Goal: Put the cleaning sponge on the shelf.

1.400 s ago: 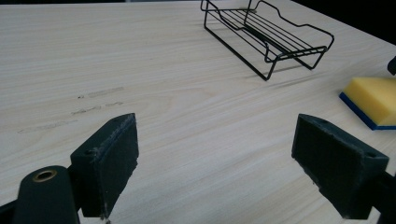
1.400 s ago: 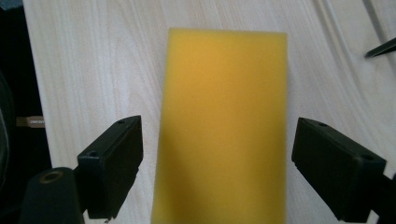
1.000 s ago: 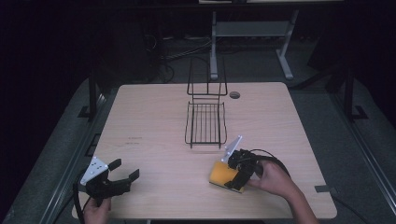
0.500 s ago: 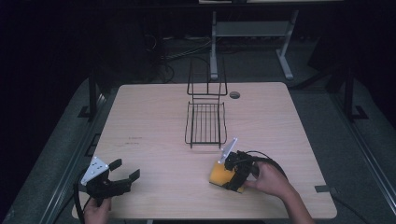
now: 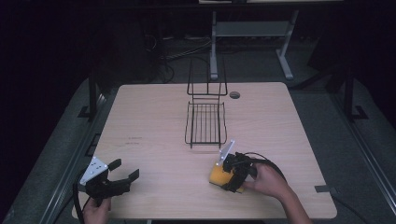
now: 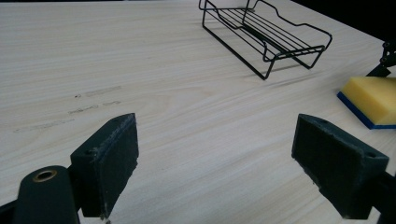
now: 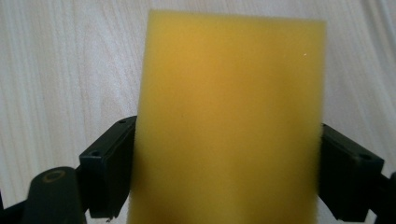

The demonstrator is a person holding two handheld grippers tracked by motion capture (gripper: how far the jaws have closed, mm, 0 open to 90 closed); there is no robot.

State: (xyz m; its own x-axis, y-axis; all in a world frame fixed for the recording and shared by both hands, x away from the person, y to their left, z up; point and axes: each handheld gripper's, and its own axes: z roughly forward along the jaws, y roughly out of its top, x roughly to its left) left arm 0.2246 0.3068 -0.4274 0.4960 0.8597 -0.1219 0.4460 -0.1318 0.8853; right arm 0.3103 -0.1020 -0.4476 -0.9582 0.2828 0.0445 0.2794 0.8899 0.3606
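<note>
Two grippers work at the near edge of the desk (image 5: 154, 116) in the high view. The left gripper (image 5: 122, 176) sits at the near left corner, gripped from below by the person's left hand (image 5: 96, 211), its fingers spread and aimed toward the middle of the desk with nothing between them. The right gripper (image 5: 227, 176) is at the near right, held by the right hand (image 5: 267, 181) whose forearm comes in from the lower right; it points left and down onto a yellow sponge (image 5: 217, 174) lying on the desk. A black wire rack (image 5: 205, 122) stands well beyond, at the middle of the desk.

From the left gripper view, the two fingers (image 6: 109, 156) stand wide apart over bare wood. The sponge (image 6: 371, 99), yellow on a blue base, lies flat at the far right, and the rack (image 6: 268, 32) is farther back.

From the right gripper view, the sponge (image 7: 229, 121) sits between the fingers (image 7: 107, 163), which touch both its long sides, pinching it. It appears to rest on the desk.
</note>
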